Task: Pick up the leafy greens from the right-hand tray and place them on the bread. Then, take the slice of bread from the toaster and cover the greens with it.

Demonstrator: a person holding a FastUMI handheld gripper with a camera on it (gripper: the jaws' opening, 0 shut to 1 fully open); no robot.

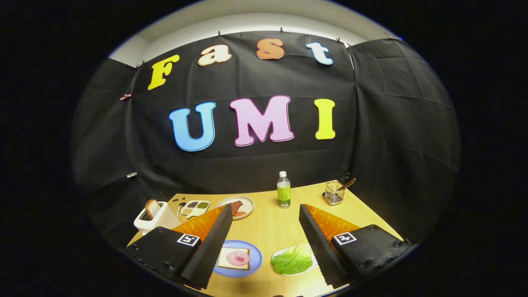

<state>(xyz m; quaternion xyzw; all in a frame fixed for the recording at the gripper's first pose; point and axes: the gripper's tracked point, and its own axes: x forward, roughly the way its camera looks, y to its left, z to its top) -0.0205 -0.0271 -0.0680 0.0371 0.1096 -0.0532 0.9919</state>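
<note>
Gripper view. Gripper: held above the near part of the table, aimed forward and slightly down; fingers spread wide apart, clamped on nothing; ribbed inner faces, wedge-shaped, each with a square marker on its base. Table: pale wood-grain top.

Leafy greens: crinkled, glossy leaf lying flat on a white tray, between the fingers, close against the right one. Bread: square slice with a round pink slice on top, on a round blue plate, touching the left finger's side.

Toaster: white, boxy, beyond the left finger; slice of bread upright in its slot.

Beyond the fingers: divided dish of small portions; round white plate with reddish food; clear bottle, green label, white cap; wire basket holding a wooden-handled utensil.
</note>
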